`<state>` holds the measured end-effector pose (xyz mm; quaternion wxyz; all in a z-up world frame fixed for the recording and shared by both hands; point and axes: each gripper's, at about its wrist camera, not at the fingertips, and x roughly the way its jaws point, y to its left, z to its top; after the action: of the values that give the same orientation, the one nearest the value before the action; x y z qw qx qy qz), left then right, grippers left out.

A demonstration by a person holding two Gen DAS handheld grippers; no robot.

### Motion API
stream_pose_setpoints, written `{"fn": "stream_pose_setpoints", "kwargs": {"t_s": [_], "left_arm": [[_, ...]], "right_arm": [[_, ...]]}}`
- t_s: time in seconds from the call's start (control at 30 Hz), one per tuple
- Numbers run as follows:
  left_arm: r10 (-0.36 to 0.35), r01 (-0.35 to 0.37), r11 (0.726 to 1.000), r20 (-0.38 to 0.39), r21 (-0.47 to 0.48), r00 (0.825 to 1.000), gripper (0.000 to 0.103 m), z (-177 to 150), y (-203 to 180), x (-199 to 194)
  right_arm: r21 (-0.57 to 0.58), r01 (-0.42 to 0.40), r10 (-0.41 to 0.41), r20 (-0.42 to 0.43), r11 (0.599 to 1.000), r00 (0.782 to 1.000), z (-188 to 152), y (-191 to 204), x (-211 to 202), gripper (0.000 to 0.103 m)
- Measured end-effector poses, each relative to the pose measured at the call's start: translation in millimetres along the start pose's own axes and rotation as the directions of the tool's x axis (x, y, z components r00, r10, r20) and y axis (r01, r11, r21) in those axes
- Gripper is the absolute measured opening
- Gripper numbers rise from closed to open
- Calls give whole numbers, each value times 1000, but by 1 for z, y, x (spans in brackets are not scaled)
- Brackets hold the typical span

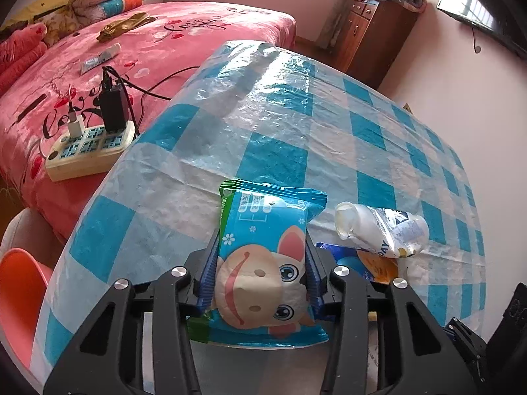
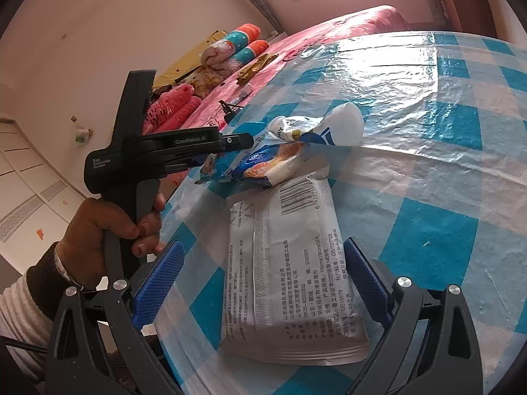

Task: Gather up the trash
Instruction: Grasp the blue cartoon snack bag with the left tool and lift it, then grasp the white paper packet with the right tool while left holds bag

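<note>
Left gripper [image 1: 262, 283] clamped on the cow-print wipes pack [image 1: 263, 260] at the table's [image 1: 329, 125] near edge. Right gripper [image 2: 263, 283] wide open, straddling a white wrapper [image 2: 286, 263]. Crushed bottle [image 1: 382, 230] just beyond; far checked tablecloth bare.

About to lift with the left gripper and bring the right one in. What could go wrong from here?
1. The left gripper pinches the cow-print packet only by its soft sides; it may buckle and slip out.
2. The crushed bottle and the orange-and-blue wrapper lie close beside it and could get dragged or knocked.
3. The right gripper is open astride the white packet; closing low could snag the plastic tablecloth.
</note>
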<state>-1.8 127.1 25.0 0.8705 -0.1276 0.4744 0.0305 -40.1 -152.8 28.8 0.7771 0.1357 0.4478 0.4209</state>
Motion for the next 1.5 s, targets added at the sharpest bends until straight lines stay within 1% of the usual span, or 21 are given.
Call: {"fn": "stream_pose_setpoints", "kwargs": {"t_s": [0.23,0.4,0.57,0.8,0.87,1.03,1.13,1.2,1.3,1.4,1.5], "left_arm": [[-37,37,999,5,-9,999,46,-5,12,-10],[-68,68,998,19,-9,998,46,-11,21,-23],[-98,98,995,39,-3,994,46,-14,31,-40],[-130,129,991,57,31,990,46,-27,39,-58],[-151,149,988,58,33,987,46,-32,42,-62],[-174,170,983,63,68,983,46,-41,44,-69],[-183,177,980,67,92,981,46,-46,45,-71],[-181,172,979,70,111,981,46,-49,46,-72],[-189,181,977,67,114,980,46,-55,51,-72],[-192,183,976,71,118,979,46,-61,56,-72],[-197,189,976,72,112,978,46,-66,64,-72]], "right_arm": [[-30,-8,7,-16,1000,1000,1,3,4,96],[-93,-7,5,-23,996,1000,-1,13,8,96],[-170,26,-34,-40,985,999,-7,24,13,96],[-160,60,-68,-45,985,997,-7,22,15,96],[-166,71,-80,-45,984,996,-7,24,16,96],[-201,112,-125,-53,973,991,-7,32,20,96],[-232,149,-166,-57,961,984,-8,38,25,97],[-263,186,-208,-59,947,976,-10,44,28,97],[-301,231,-260,-61,925,964,-13,50,34,97],[-331,278,-313,-57,902,948,-15,54,40,96],[-357,337,-377,-47,871,925,-17,58,46,95]]}}
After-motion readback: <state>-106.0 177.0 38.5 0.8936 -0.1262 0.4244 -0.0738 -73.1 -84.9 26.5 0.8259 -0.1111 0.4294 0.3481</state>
